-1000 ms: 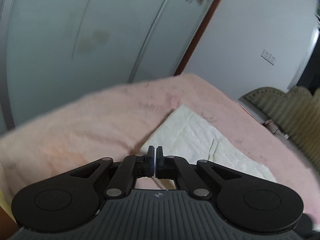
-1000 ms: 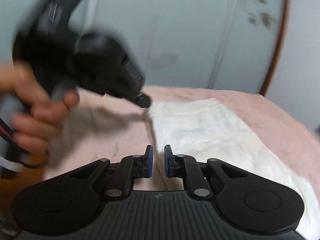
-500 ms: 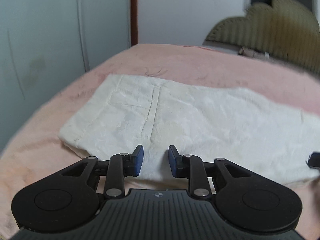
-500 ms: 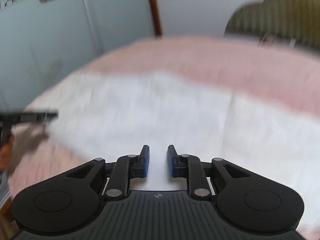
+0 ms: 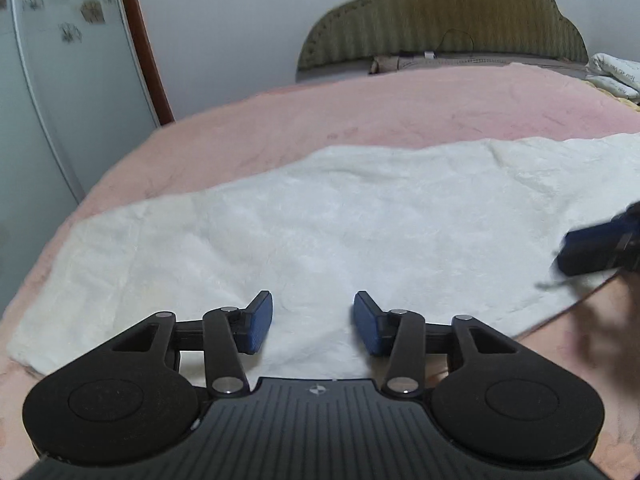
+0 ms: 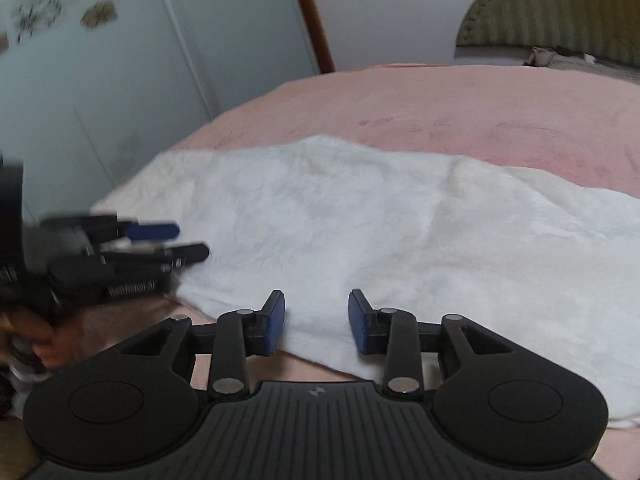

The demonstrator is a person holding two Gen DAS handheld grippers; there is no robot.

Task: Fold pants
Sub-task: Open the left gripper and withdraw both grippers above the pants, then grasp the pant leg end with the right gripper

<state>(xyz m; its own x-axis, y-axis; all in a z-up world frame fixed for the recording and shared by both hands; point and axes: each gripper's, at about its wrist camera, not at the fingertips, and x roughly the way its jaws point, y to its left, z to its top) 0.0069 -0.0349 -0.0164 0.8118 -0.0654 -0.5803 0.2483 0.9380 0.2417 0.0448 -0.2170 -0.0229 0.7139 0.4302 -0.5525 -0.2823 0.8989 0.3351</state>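
Both views have swung off the wardrobe doors and levelled out on the bed since a second ago, and both sets of jaws, then almost together, are opening now with nothing pinched between them.

Going left to right: my left gripper [image 5: 313, 322] hangs over the near edge of the pants [image 5: 320, 232], pads apart, white cloth showing in the gap but untouched as far as I can judge. The pants lie flat on the pink blanket [image 5: 360, 120], their long axis running across my view, side to side, so the near long edge faces both tools. My right gripper [image 6: 316, 322] sits further along that same edge, pads also apart, right where cloth gives way to blanket.

I judge the next move as a two-point pick on that near edge, lifting it away from me; each hand is nearest its own half, so neither needs to cross.

From the left wrist I see the pants' left end and the headboard [image 5: 440, 16] beyond, with only a blurred tip of the right gripper [image 5: 596, 248]. From the right wrist I see the left gripper [image 6: 160, 246] side-on, fingers spread, beside the cloth.
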